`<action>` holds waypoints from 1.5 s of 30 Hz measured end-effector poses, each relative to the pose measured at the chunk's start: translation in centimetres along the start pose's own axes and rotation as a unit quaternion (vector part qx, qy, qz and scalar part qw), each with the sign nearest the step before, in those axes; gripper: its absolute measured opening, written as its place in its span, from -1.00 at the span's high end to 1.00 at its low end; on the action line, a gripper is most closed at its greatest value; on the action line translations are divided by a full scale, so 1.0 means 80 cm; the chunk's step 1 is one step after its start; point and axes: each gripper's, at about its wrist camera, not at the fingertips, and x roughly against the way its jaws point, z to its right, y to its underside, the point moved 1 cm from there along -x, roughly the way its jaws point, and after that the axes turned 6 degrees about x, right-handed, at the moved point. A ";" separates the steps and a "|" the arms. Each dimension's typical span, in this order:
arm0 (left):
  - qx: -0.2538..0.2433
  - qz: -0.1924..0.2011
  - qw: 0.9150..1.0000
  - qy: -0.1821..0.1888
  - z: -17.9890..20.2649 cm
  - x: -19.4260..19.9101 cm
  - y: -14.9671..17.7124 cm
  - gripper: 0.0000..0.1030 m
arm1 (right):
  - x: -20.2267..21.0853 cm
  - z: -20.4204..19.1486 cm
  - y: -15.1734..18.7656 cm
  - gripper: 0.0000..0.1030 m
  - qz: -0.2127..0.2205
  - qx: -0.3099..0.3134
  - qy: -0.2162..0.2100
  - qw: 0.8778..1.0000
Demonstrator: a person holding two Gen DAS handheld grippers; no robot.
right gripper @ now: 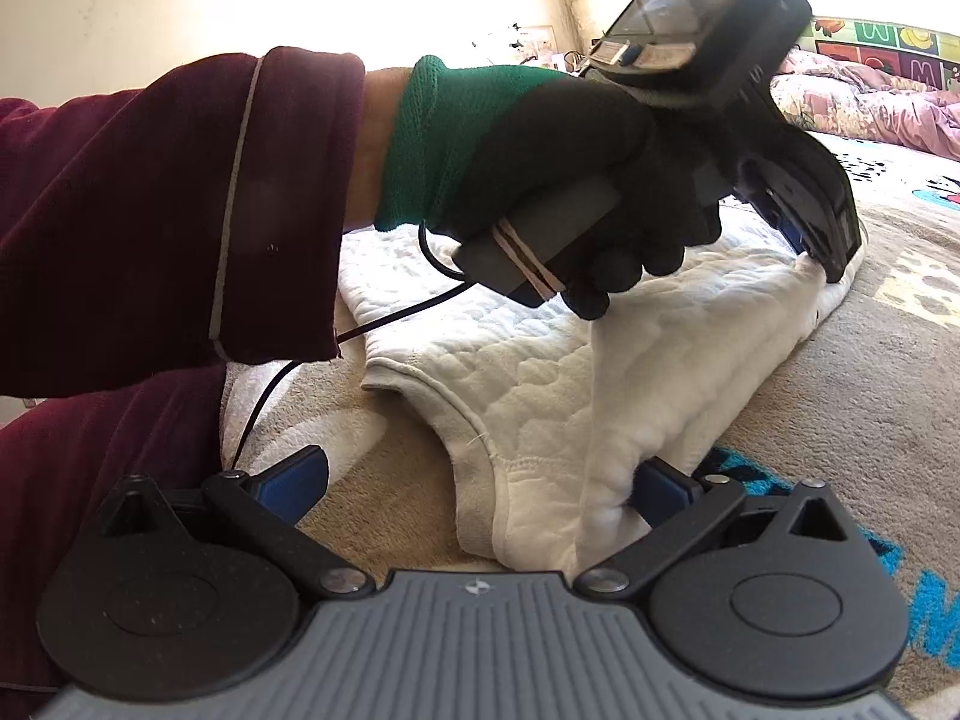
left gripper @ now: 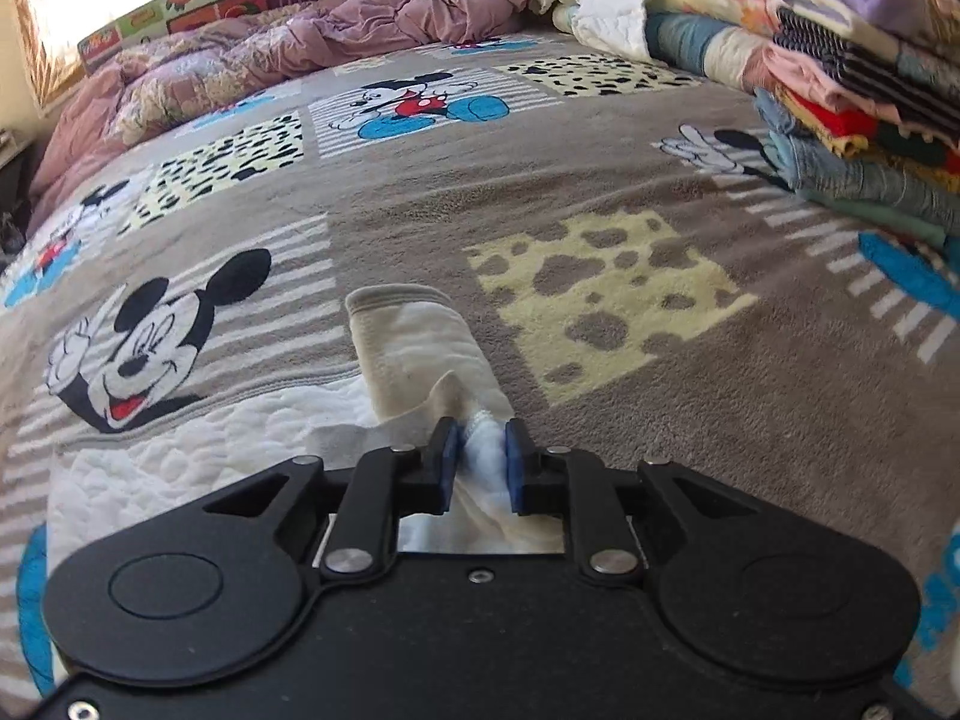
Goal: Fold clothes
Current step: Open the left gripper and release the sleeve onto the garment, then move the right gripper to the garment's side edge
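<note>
- white quilted garment [right gripper: 540,372] lies on Mickey blanket [left gripper: 600,192]
- left gripper [left gripper: 480,456] pinched onto garment fabric near its sleeve [left gripper: 408,348]
- right gripper [right gripper: 474,480] spread wide at garment's collar edge (grasping nothing)
- risk: thick fabric slips from pinch, fold skews

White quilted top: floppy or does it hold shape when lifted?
Probably floppy: the white top sags in a fold where the left gripper pinches it. The quilted fabric looks thick, so folds likely stay bulky. Its sleeve would likely drag on the fuzzy blanket.
</note>
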 end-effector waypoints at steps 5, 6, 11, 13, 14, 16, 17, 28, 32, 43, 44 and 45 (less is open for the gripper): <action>0.052 0.041 0.997 0.028 -0.017 0.055 0.002 0.58 | 0.005 0.006 0.000 -1.00 0.006 -0.011 -0.006 1.000; 0.053 0.049 0.997 0.028 -0.019 0.066 0.006 0.58 | 0.007 0.008 0.000 -1.00 0.008 -0.016 -0.008 1.000; 0.077 0.078 0.993 0.048 -0.031 0.098 0.032 0.58 | 0.017 0.016 0.003 -0.99 0.020 -0.044 -0.017 0.999; 0.080 0.086 0.992 0.054 -0.035 0.103 0.039 0.58 | 0.029 0.024 0.006 -0.99 0.026 -0.064 -0.025 0.997; 0.075 0.087 0.992 0.054 -0.036 0.104 0.041 0.58 | 0.040 0.030 0.008 -0.99 0.032 -0.080 -0.032 0.996; 0.051 0.089 0.993 0.053 -0.032 0.103 0.045 0.58 | 0.058 0.045 0.014 -0.99 0.054 -0.120 -0.041 0.990; 0.048 0.092 0.993 0.057 -0.033 0.104 0.047 0.58 | 0.068 0.055 0.016 -0.99 0.069 -0.142 -0.043 0.987; 0.045 0.083 0.989 0.115 -0.045 0.081 0.062 0.58 | 0.097 0.147 0.030 -0.55 0.180 -0.304 0.072 0.933; 0.040 0.079 0.988 0.123 -0.042 0.075 0.063 0.58 | 0.094 0.171 0.022 -0.54 0.176 -0.315 0.112 0.926; 0.030 0.083 0.987 0.133 -0.039 0.073 0.061 0.58 | 0.023 0.282 -0.067 -0.17 0.109 -0.262 0.139 0.949; 0.031 0.083 0.987 0.133 -0.040 0.072 0.061 0.58 | 0.016 0.290 -0.072 -0.14 0.105 -0.262 0.132 0.950; 0.031 0.083 0.987 0.133 -0.041 0.072 0.061 0.58 | 0.010 0.299 -0.076 -0.10 0.103 -0.267 0.123 0.950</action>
